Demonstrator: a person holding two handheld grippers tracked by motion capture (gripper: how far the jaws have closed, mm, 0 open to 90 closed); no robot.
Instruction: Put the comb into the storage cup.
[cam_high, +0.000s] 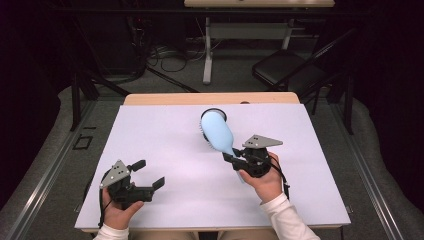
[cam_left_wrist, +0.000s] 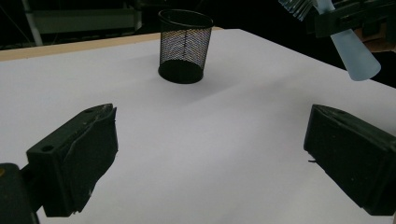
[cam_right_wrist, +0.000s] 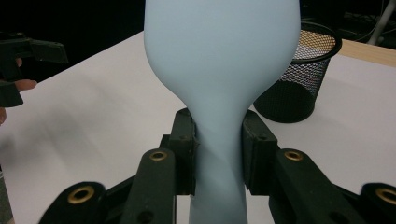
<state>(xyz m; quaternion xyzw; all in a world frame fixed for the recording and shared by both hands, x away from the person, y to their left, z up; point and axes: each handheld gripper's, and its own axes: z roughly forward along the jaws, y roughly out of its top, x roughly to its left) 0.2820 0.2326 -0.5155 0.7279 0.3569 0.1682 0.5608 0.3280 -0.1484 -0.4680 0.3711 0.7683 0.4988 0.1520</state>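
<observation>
1. The wide white rectangular surface (cam_high: 165, 150) with a pale wooden far edge carries everything here; most of its top lies bare.
2. The pale blue plastic hairbrush (cam_high: 218, 132), an oval paddle head on a tapering handle, is held up off the surface right of the middle, its smooth back facing up. Its head points toward the far edge and lies over the black wire-mesh cup in the high view; its bristles show at the head's left rim.
3. The black wire-mesh cylindrical cup (cam_left_wrist: 184, 45) stands upright on the far middle part of the surface, its mouth open upward. In the right gripper view it sits just behind and to the right of the brush head; whether the head touches its rim is hard to judge, since the brush hides most of it.
4. The right claw (cam_right_wrist: 218, 158) is clamped on the hairbrush's narrow neck, one black pad pressed to each side, with the handle's end running down between the jaws toward the hand.
5. The left claw (cam_left_wrist: 210, 158) stands wide apart with nothing between its jaws, low over the near left part of the surface, well apart from the brush and cup
</observation>
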